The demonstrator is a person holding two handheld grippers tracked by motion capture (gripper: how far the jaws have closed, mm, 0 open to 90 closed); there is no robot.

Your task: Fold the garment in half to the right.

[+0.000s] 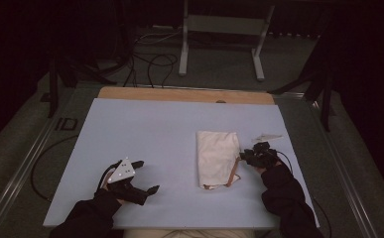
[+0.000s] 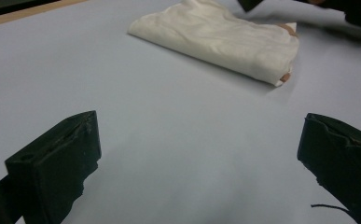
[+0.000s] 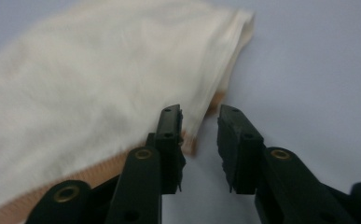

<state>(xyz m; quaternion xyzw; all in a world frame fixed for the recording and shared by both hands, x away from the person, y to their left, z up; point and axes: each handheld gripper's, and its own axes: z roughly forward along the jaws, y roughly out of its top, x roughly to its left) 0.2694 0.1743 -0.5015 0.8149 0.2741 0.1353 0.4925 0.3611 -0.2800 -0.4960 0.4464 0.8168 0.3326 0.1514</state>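
A folded cream cloth (image 1: 215,156) with a tan trim strip lies on the pale blue mat (image 1: 145,129), right of centre. My right gripper (image 1: 242,156) sits at the cloth's right edge. In the right gripper view its jaws (image 3: 200,114) stand a narrow gap apart, and the cloth's (image 3: 89,93) edge hangs in that gap beside the left jaw without being pinched. My left gripper (image 1: 148,175) rests near the front left of the mat, jaws spread wide over bare mat (image 2: 197,163). From there the cloth (image 2: 220,39) lies well ahead, untouched.
A small white paper scrap (image 1: 269,136) lies on the mat just beyond the right gripper. A wooden strip (image 1: 184,94) runs along the table's far edge. On the floor behind stand a metal frame (image 1: 219,25) and loose cables (image 1: 150,59).
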